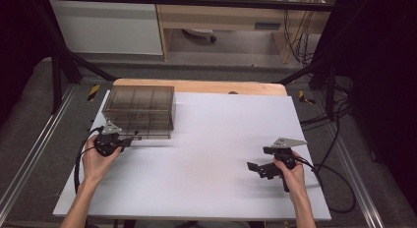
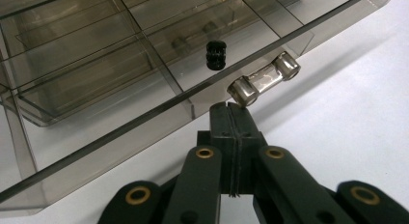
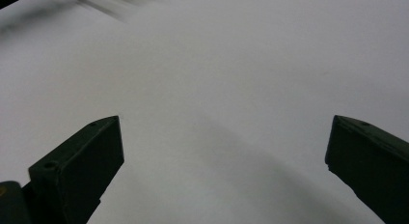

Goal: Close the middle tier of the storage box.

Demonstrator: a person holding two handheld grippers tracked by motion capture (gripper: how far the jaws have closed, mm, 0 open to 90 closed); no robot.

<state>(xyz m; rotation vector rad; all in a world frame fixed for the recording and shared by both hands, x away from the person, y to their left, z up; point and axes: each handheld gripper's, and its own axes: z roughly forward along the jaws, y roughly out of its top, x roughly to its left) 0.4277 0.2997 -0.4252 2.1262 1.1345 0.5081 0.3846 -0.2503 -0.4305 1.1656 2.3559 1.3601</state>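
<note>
Right gripper [image 1: 259, 165] hovers low over the white tabletop [image 1: 211, 154], near right, fingers [image 3: 84, 161] spread wide, holding nothing. Left gripper [image 1: 129, 141] at near left, fingers pressed together, tips just beside the clear drawer handle [image 2: 264, 79] of the smoky transparent drawer box [image 1: 140, 110]. 1 black knob [image 2: 216, 55] sits inside a compartment.

A white tabletop [image 1: 211, 154] is seen in the high view, with a strip of bare wood [image 1: 201, 85] left uncovered along its far edge. A smoky transparent compartment box [image 1: 140, 112] is set directly on the white surface at the far left corner.
</note>
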